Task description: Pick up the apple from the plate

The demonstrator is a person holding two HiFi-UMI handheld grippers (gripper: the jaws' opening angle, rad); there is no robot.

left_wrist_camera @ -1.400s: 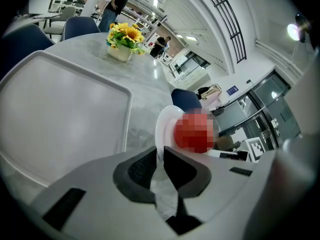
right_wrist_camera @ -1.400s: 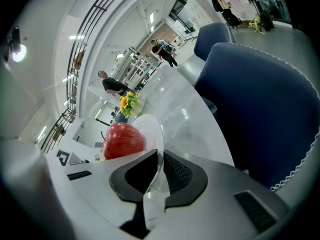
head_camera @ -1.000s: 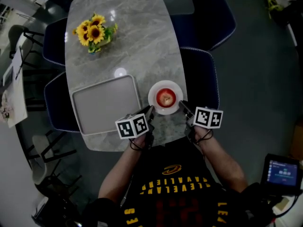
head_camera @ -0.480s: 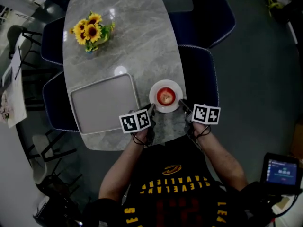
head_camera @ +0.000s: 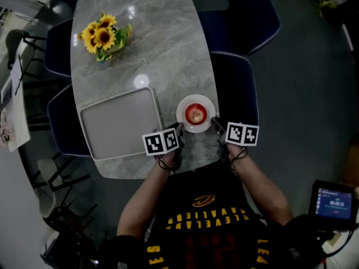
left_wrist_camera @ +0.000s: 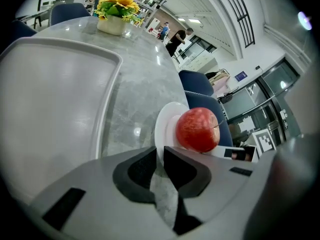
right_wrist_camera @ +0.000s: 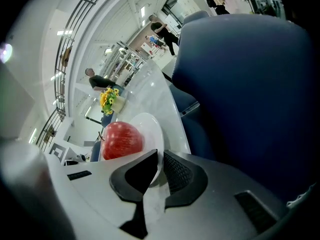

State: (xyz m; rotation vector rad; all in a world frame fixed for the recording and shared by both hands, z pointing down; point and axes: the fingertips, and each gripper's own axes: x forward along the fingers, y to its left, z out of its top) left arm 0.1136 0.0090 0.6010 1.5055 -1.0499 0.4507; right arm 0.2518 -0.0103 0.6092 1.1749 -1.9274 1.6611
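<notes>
A red apple (head_camera: 195,115) sits in the middle of a small white plate (head_camera: 183,106) near the front edge of the marble table (head_camera: 168,43). My left gripper (head_camera: 179,129) meets the plate's near-left rim, its jaws closed to a thin slit with the plate's rim (left_wrist_camera: 161,129) in it; the apple (left_wrist_camera: 197,129) lies just beyond. My right gripper (head_camera: 215,124) meets the near-right rim the same way, jaws pinched on the plate's edge (right_wrist_camera: 152,134), apple (right_wrist_camera: 121,140) to the left of them.
An empty grey tray (head_camera: 120,122) lies left of the plate. A pot of sunflowers (head_camera: 102,37) stands at the far left of the table. Dark blue chairs (head_camera: 241,88) line both sides. People stand far off in the hall.
Both grippers have crept slightly up toward the plate. The plate and the apple stay where they were; the view has shifted a little.
</notes>
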